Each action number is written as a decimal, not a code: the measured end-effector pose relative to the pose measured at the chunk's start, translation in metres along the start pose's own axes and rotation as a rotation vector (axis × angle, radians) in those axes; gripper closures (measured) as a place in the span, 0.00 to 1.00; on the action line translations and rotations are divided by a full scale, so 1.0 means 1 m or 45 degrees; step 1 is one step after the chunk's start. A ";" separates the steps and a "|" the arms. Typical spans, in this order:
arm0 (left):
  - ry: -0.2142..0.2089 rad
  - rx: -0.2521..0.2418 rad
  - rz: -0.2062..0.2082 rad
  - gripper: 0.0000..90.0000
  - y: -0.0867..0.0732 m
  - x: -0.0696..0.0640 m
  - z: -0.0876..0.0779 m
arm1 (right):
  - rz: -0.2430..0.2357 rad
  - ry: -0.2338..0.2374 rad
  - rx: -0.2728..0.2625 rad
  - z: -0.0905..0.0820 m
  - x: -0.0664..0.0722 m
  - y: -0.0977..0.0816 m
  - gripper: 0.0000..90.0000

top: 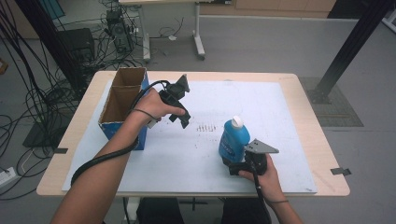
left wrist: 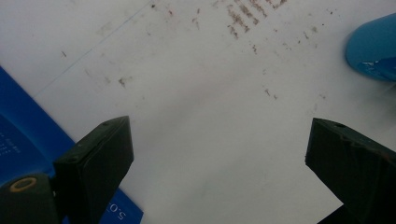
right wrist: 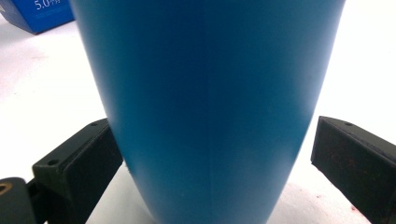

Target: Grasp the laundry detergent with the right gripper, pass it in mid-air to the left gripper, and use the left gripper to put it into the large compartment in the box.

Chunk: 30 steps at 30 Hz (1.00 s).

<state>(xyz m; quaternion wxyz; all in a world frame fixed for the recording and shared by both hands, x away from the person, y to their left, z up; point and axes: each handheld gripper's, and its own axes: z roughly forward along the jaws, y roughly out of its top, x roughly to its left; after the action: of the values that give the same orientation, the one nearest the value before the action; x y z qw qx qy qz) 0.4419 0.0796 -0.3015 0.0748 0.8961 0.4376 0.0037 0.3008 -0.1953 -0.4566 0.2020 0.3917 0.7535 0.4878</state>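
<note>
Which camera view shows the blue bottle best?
The high view: the whole blue bottle stands upright with its white cap visible. The right gripper view shows only its blue body close up; the left gripper view catches just an edge.

Quick headcount from where I'm standing: one desk (top: 308, 140) with one big white sheet (top: 196, 154) laid over it. On that sheet there's one blue bottle (top: 232, 140) with one white cap (top: 237, 122), and one open cardboard box (top: 122, 100) that's split into two compartments. Two hand-held tools total, the left tool (top: 182, 119) and the right tool (top: 233, 163), each with two black jaws, so four jaws all up. One patch of brownish specks (top: 204, 127) on the sheet too.
</note>
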 end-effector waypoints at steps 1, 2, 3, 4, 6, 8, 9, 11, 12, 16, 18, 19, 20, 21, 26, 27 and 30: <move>-0.001 0.001 0.000 0.09 0.000 0.000 0.000 | 0.000 -0.001 -0.001 0.000 0.000 0.000 0.02; -0.001 0.001 0.000 0.09 0.000 0.000 0.000 | 0.000 -0.001 -0.001 0.000 0.000 0.000 0.02; -0.003 0.002 0.001 0.09 0.000 0.000 0.000 | 0.000 0.000 -0.001 0.000 0.000 0.000 0.02; -0.003 0.002 0.001 0.09 0.000 0.000 0.000 | 0.000 0.000 -0.001 0.000 0.000 0.000 0.02; -0.005 0.001 -0.002 0.09 0.000 0.000 0.001 | -0.001 0.001 -0.001 0.000 0.000 0.000 0.02; -0.005 0.002 -0.005 0.09 0.001 0.000 0.001 | 0.003 0.000 0.002 0.000 0.000 0.000 0.02; -0.009 0.001 -0.005 0.09 0.001 0.000 0.001 | 0.004 0.000 0.001 0.000 -0.001 0.000 0.02; -0.011 0.000 -0.003 0.09 0.001 0.000 0.000 | 0.007 -0.001 -0.001 0.000 -0.002 0.000 0.02; -0.011 -0.001 -0.006 0.09 0.001 -0.001 0.000 | 0.008 -0.002 -0.002 0.000 -0.002 0.000 0.02; -0.011 -0.001 -0.007 0.09 0.002 -0.001 -0.001 | 0.009 0.000 -0.005 0.000 -0.001 0.000 0.02; -0.007 0.003 -0.003 0.09 0.002 0.000 0.000 | 0.008 0.001 -0.002 0.001 -0.001 0.000 0.02; -0.009 0.003 -0.004 0.09 0.002 0.000 0.000 | 0.008 0.002 -0.003 0.001 -0.001 0.000 0.02; -0.009 0.003 -0.004 0.09 0.002 0.000 0.000 | 0.008 0.002 -0.003 0.001 -0.001 0.000 0.02; -0.009 0.003 -0.004 0.09 0.002 0.000 0.000 | 0.009 0.001 -0.003 0.000 -0.001 0.000 0.02; -0.010 0.003 -0.005 0.09 0.002 0.000 0.000 | 0.013 0.001 -0.006 0.000 -0.001 0.000 0.02; -0.010 0.004 -0.006 0.09 0.002 -0.001 0.000 | 0.012 0.002 -0.007 0.000 -0.001 0.000 0.02; -0.012 0.003 -0.008 0.09 0.002 -0.001 0.000 | 0.012 0.005 -0.011 0.000 -0.001 0.000 0.02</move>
<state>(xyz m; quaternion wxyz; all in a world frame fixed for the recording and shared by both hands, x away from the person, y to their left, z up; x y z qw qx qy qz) 0.4428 0.0772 -0.3016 0.0761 0.8947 0.4401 -0.0013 0.3017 -0.1961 -0.4572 0.1998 0.3934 0.7499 0.4929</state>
